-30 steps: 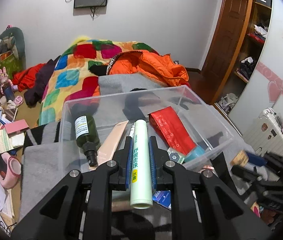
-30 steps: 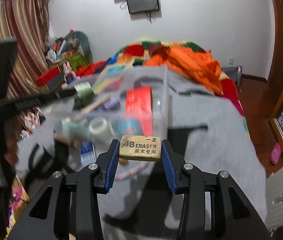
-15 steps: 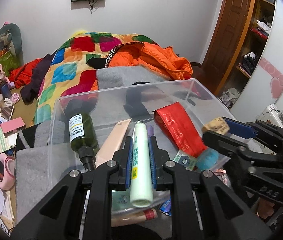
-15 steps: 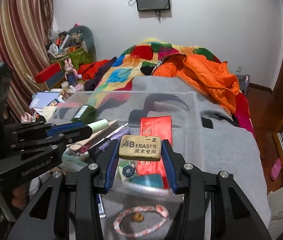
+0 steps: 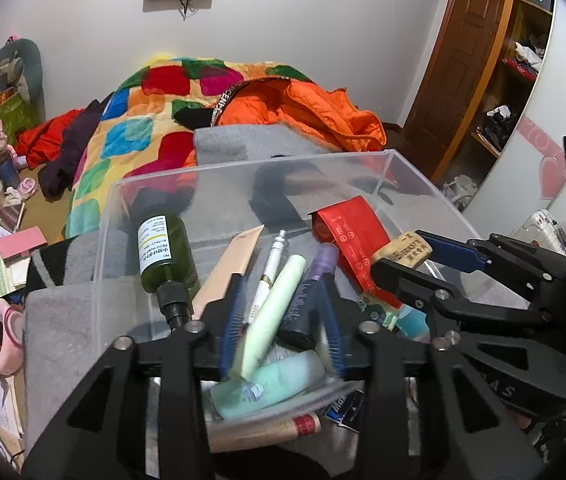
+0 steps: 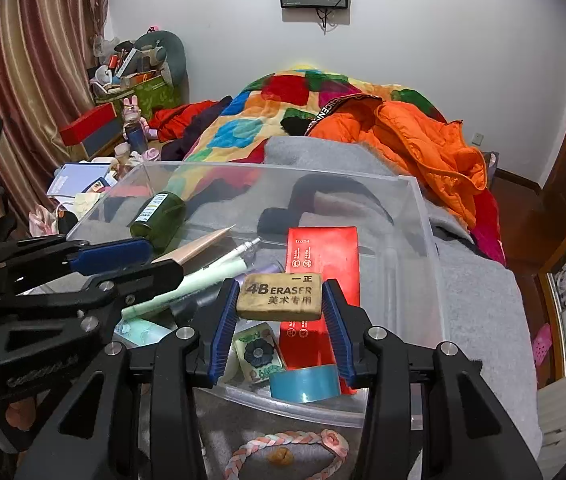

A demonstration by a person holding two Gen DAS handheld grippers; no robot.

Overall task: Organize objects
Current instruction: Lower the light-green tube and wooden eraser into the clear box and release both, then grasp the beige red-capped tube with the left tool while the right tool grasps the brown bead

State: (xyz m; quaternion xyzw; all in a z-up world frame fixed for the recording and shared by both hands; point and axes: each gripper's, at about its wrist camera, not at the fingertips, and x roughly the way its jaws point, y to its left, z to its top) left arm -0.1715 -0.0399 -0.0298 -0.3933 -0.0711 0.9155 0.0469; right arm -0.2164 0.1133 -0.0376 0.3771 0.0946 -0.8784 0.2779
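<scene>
Trouble is looming nearest the cameras, at the near wall of the clear bin (image 6: 307, 400): the eraser (image 6: 280, 296) is hanging over that edge, above the blue tape roll (image 6: 305, 382), so if the right gripper (image 6: 279, 316) lets go here, the block is likely bouncing off the tape or the rim and landing outside on the grey blanket (image 6: 479, 312) beside the braided bracelet (image 6: 283, 446). That gripper is clamping the eraser by its two short ends between the blue pads, jaws set to the block's width.

To the left, the left gripper (image 5: 281, 320) is the second worry. Its jaws have just been opening, and the pale green tube (image 5: 273, 316) is lying tilted and blurred between the pads, which are no longer pressing it, so it appears to be dropping into the bin. Judging by that tilt, it is likely coming to rest on the mint tube (image 5: 271, 384) or rolling against the purple tube (image 5: 309, 292) and white pen (image 5: 269, 276).

Farther in, the green bottle (image 5: 163, 248) and red packet (image 5: 347, 236) are lying inside the bin.
</scene>
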